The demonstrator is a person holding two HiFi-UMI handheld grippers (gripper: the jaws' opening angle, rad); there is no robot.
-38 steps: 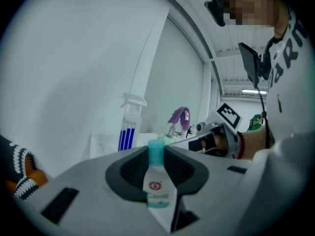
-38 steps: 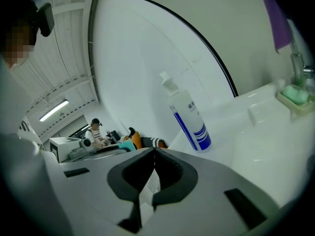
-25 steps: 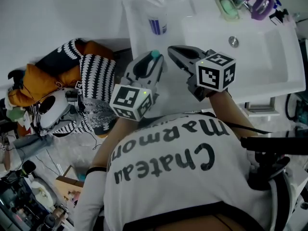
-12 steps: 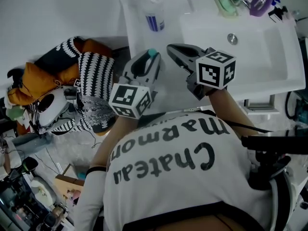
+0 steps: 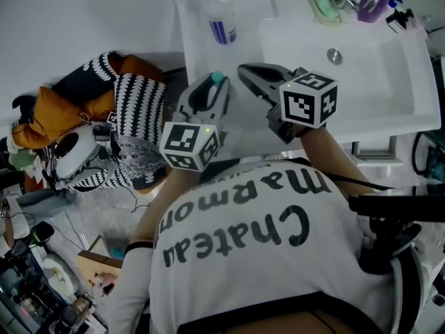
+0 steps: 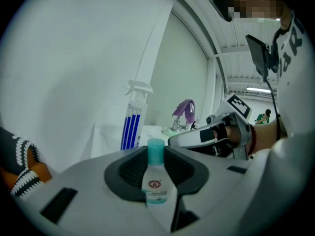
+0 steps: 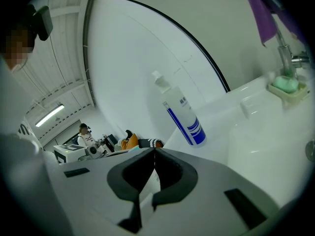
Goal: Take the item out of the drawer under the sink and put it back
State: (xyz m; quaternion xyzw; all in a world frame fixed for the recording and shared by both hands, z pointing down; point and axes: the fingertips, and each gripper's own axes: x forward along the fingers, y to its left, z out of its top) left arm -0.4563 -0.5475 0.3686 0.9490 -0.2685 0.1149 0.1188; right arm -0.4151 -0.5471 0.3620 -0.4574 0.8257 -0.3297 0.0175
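Left gripper point(image 5: 217, 83) at frame centre, jaws clamped on small teal-capped bottle point(image 6: 156, 181), upright, near white sink point(image 5: 379, 82) left front edge. Right gripper point(image 5: 245, 69) just beside, jaws closed, empty.

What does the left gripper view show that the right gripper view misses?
Only the left gripper view: a small teal-capped bottle clamped in its jaws, and the right gripper alongside. Only the right gripper view: green soap in its dish, the sink basin, and closed, empty jaws. Both: the blue-striped spray bottle and purple cloth on the tap.
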